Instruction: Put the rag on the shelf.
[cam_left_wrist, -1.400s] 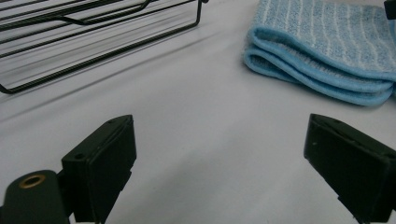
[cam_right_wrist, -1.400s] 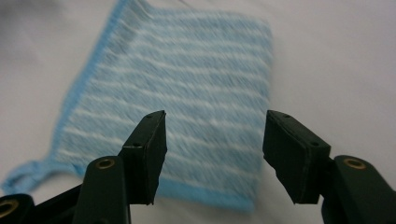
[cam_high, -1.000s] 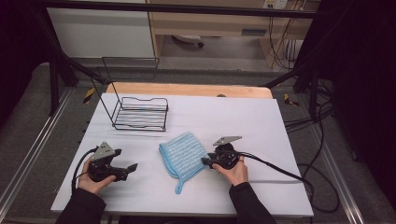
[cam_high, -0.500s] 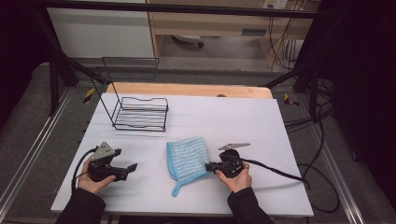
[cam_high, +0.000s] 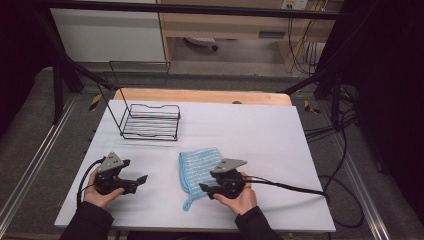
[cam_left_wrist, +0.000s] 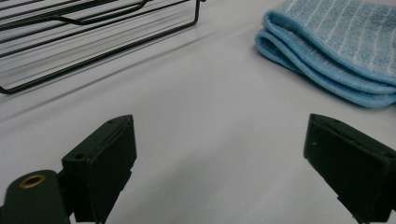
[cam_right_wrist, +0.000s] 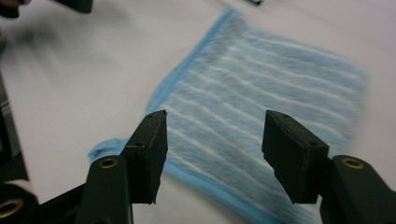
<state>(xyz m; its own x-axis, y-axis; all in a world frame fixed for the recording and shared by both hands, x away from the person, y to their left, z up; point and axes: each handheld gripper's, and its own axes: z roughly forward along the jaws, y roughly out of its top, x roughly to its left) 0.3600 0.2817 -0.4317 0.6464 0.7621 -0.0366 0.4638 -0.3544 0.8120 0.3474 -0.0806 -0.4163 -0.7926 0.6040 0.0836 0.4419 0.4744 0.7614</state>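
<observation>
Here the folded blue cloth (cam_high: 199, 165), white-striped, lies flat; the right gripper (cam_high: 204, 189) has just been opening its jaws off it, the left gripper (cam_high: 144, 178) gapes.

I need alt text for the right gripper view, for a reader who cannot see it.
The right tool's two black jaws stand open and apart above a folded blue cloth with thin white stripes, touching nothing. The cloth lies flat on a white table.

No readable text, label, brand or number — markings too small, blurred to make out.
</observation>
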